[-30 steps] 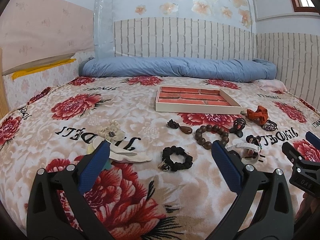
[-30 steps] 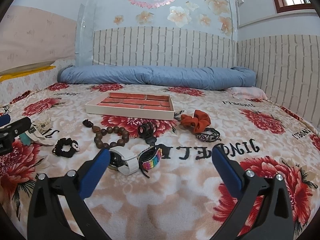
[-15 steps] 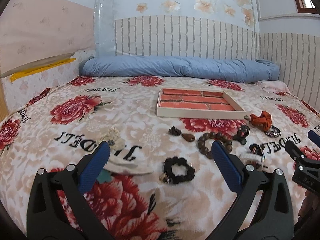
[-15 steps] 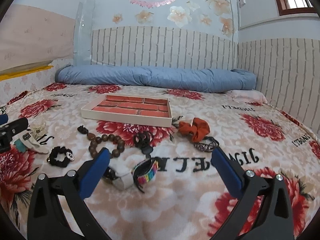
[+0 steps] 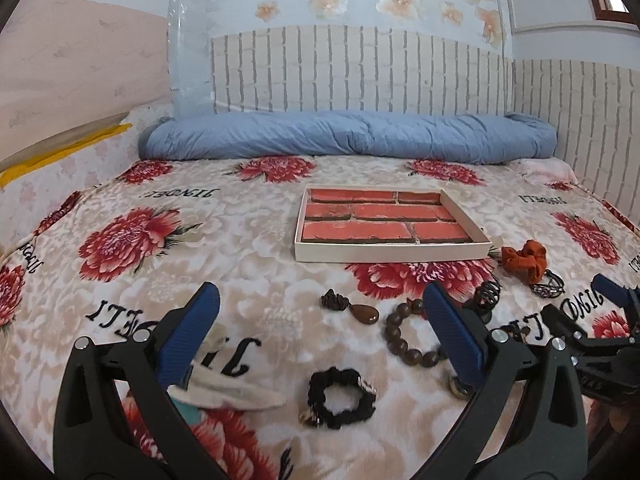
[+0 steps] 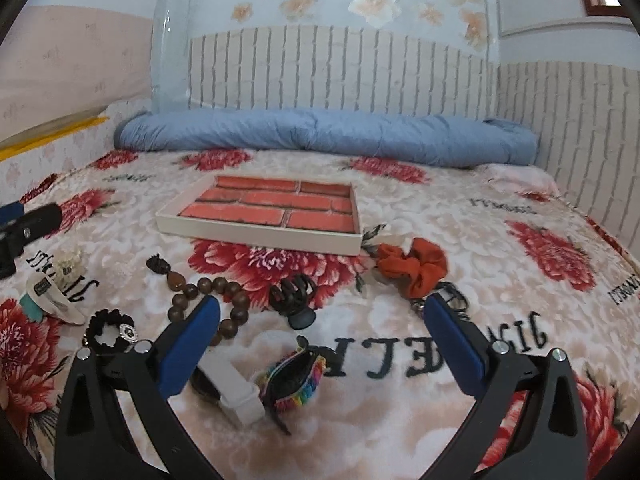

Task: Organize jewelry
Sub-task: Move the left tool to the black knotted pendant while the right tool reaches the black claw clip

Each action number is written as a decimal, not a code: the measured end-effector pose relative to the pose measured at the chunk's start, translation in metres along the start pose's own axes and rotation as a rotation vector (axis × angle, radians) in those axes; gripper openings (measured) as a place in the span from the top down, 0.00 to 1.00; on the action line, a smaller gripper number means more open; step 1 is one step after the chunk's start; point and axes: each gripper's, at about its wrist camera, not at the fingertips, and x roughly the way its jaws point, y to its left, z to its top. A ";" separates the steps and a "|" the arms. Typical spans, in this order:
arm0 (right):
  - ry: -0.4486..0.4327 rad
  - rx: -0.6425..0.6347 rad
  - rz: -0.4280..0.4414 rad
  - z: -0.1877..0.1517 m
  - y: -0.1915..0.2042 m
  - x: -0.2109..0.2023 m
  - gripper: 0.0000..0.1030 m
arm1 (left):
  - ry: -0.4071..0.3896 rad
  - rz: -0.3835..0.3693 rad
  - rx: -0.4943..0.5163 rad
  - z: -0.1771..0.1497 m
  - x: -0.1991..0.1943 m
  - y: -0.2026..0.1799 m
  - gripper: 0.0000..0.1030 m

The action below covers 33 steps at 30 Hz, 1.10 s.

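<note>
Brick-red tray (image 5: 384, 224) waits empty at the far side; your left tool (image 5: 320, 332) and right tool (image 6: 320, 332) hang wide above the scattered jewelry on the bed (image 5: 248, 264), holding nothing.

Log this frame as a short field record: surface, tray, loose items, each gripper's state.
surface: floral blanket on a bed
tray: brick-patterned tray, nothing in it
loose items: wooden bead bracelet, black scrunchie, orange scrunchie, black hair claw, rainbow strap, white band
left gripper: open, holding nothing, above black scrunchie
right gripper: open, holding nothing, above rainbow strap
</note>
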 end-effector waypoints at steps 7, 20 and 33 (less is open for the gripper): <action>0.084 0.011 0.000 -0.001 -0.003 0.045 0.04 | 0.110 -0.003 -0.003 0.004 0.054 0.004 0.05; 0.211 0.043 0.013 -0.011 -0.006 0.098 0.04 | 0.220 -0.076 0.002 -0.019 0.114 0.002 0.05; 0.284 0.047 0.020 -0.007 -0.001 0.130 0.10 | 0.310 -0.103 0.020 -0.015 0.159 -0.001 0.11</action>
